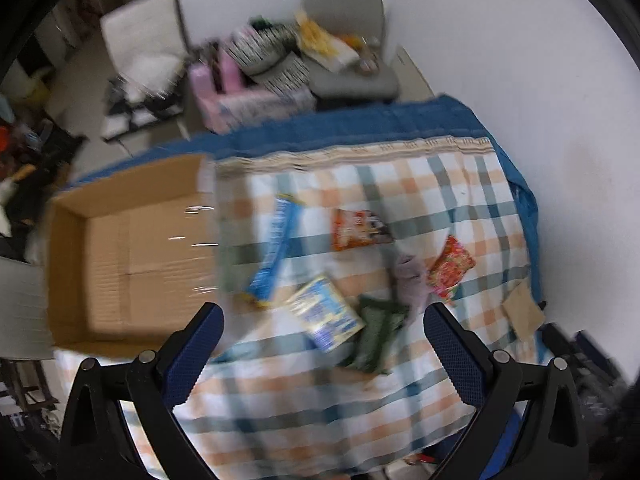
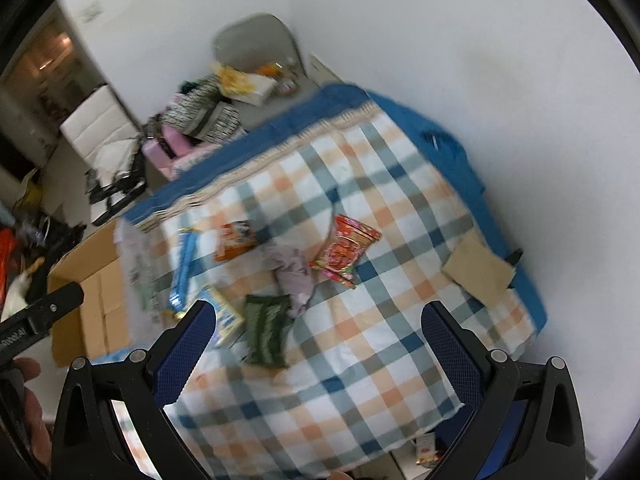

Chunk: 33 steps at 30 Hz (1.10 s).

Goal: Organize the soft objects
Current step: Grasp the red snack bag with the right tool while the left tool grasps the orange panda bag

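Several soft packets lie on a checked cloth (image 1: pixel 440 192) over the table: a long blue packet (image 1: pixel 276 248), an orange packet (image 1: pixel 356 229), a red packet (image 1: pixel 452 269), a blue and yellow packet (image 1: pixel 326 312), a dark green packet (image 1: pixel 376 336) and a crumpled grey cloth (image 1: pixel 410 280). An open cardboard box (image 1: pixel 120 256) sits at the table's left. My left gripper (image 1: pixel 322 360) is open and empty above the near packets. My right gripper (image 2: pixel 316 354) is open and empty above the green packet (image 2: pixel 266 334), with the red packet (image 2: pixel 346 250) and grey cloth (image 2: pixel 292 274) beyond.
A flat brown cardboard piece (image 2: pixel 478 272) lies at the table's right edge. A grey chair (image 1: pixel 348 40) loaded with bags, a pink container (image 1: pixel 224 92) and a white chair (image 1: pixel 140 44) stand behind the table. A white wall is to the right. Clutter lies on the floor at left.
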Available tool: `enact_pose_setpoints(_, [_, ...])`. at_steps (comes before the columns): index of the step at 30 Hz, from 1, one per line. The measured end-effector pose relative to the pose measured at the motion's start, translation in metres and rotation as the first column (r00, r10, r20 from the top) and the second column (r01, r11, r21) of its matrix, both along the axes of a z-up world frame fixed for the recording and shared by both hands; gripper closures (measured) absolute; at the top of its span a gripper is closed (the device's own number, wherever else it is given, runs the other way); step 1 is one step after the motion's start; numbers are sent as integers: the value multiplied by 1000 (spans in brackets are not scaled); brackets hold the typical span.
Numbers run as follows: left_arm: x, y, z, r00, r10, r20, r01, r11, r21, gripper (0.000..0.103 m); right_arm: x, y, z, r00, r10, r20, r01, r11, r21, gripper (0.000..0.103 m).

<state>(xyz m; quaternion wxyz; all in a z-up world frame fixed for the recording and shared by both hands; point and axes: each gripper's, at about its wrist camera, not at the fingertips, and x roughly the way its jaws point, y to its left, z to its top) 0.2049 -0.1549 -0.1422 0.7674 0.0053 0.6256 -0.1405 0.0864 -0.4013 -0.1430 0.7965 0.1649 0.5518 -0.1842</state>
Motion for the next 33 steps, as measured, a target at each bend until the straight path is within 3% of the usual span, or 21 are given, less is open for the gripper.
enact_pose_setpoints(4, [50, -45, -58, 992, -6, -126, 7, 1000, 2, 12, 38, -48, -70, 993, -90, -76, 97, 990, 98, 0])
enact_pose_setpoints(9, [89, -80, -126, 962, -4, -273, 5, 1000, 4, 12, 69, -89, -137, 976, -158, -153, 181, 972, 152, 0])
enact_pose_setpoints(17, [119, -100, -212, 878, 24, -478, -36, 999, -16, 12, 103, -114, -227, 935, -187, -302, 261, 939, 225, 0])
enact_pose_setpoints(26, [127, -116, -250, 857, -2, -515, 1, 1000, -2, 13, 118, -119, -276, 901, -216, -376, 323, 912, 252, 0])
enact_pose_setpoints(33, [129, -122, -257, 870, 19, -494, 7, 999, 49, 34, 128, -125, -303, 881, -224, -416, 353, 898, 264, 9])
